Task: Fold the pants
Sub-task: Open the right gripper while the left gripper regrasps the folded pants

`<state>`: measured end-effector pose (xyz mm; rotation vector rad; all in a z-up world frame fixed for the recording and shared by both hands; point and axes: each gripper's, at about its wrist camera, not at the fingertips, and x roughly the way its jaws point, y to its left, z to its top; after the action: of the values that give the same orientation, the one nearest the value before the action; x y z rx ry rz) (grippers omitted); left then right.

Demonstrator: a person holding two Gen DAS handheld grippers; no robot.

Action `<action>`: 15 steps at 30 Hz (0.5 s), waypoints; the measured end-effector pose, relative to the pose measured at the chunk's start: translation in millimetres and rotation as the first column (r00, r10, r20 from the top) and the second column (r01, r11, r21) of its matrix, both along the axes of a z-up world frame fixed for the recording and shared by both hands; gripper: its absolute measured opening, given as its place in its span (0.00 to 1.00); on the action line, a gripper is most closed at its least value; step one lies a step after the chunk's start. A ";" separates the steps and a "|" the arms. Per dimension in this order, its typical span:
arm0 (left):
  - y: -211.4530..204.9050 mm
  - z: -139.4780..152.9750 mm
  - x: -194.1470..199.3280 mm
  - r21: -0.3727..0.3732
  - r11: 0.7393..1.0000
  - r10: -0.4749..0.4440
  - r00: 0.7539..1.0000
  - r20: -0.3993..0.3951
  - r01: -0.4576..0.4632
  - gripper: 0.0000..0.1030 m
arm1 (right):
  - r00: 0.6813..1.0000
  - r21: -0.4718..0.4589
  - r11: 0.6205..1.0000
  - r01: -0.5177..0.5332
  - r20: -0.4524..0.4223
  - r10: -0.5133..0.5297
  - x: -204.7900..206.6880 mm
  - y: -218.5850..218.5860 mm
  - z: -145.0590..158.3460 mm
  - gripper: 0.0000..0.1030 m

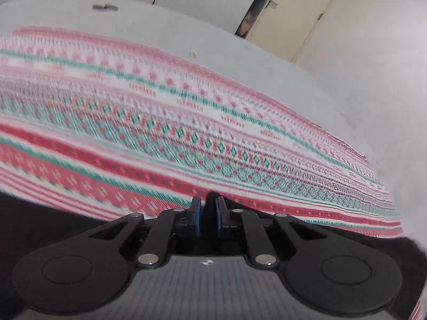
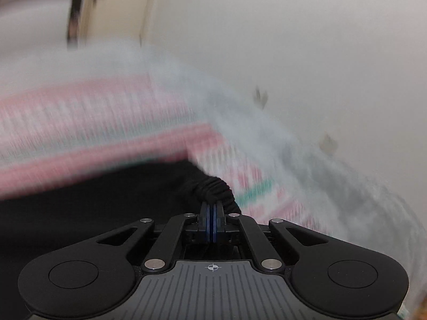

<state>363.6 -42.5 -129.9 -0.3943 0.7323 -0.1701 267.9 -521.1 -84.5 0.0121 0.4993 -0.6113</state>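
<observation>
Left wrist view: the left gripper (image 1: 208, 204) is clamping the black pants (image 1: 40, 213) at six o'clock, over a patterned cloth (image 1: 186, 122). The right gripper (image 2: 212, 208) is pinching bunched pants fabric. Grasping looks finished; next, lifting both edges evenly to fold.

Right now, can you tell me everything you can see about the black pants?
The pants look like soft black cloth, lying low along the near edge of a red, green and white patterned blanket. The right gripper is shut on a bunched, ribbed-looking bit of them. The left gripper pinches a small black fold. Only dark patches show; the whole shape is hidden, and the right view is blurred.
</observation>
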 end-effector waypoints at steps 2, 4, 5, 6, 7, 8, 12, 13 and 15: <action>4.1 2.1 -1.9 0.053 0.998 0.021 1.000 0.020 -0.022 0.36 | 0.994 0.075 0.997 0.003 0.106 -0.011 -17.1 -1.6 20.9 0.01; 12.1 -1.8 -2.8 0.035 0.999 0.041 0.999 -0.012 -0.041 0.46 | 0.995 0.153 0.987 0.038 0.080 -0.051 -17.9 -12.2 17.0 0.05; 16.5 -6.1 -3.2 0.013 0.999 0.054 0.998 -0.038 -0.053 0.47 | 0.998 0.156 0.986 0.056 -0.009 -0.055 -8.5 -17.8 4.3 0.10; 19.7 -8.4 -4.9 -0.008 0.998 0.062 0.997 -0.054 -0.063 0.48 | 0.991 0.137 0.987 0.079 -0.115 -0.063 2.4 -21.4 -11.7 0.14; 22.2 -11.0 -8.2 -0.025 0.997 0.065 0.996 -0.053 -0.067 0.48 | 0.982 0.105 0.992 0.073 -0.180 -0.054 8.9 -23.5 -25.4 0.14; 23.5 -7.8 -15.4 -0.034 0.997 0.067 0.997 -0.046 -0.069 0.49 | 0.982 0.075 0.995 0.060 -0.182 -0.045 9.0 -23.3 -27.1 0.16; 33.9 13.5 -41.4 0.007 0.995 0.097 0.995 -0.003 -0.097 0.51 | 0.998 0.140 0.988 0.062 0.018 -0.066 -13.7 -30.6 6.0 0.27; 37.8 16.8 -45.2 0.019 0.996 0.091 0.996 -0.001 -0.091 0.52 | 0.994 0.153 0.985 0.075 0.066 -0.086 -19.3 -32.1 13.5 0.27; 45.4 22.5 -53.6 0.065 0.996 0.069 0.997 -0.015 -0.068 0.54 | 0.984 0.137 0.984 0.117 0.117 -0.133 -24.3 -34.4 25.6 0.27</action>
<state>310.0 2.9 -107.4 -0.3595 0.7381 -0.0780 243.5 -555.5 -58.9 0.2053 0.4175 -0.6956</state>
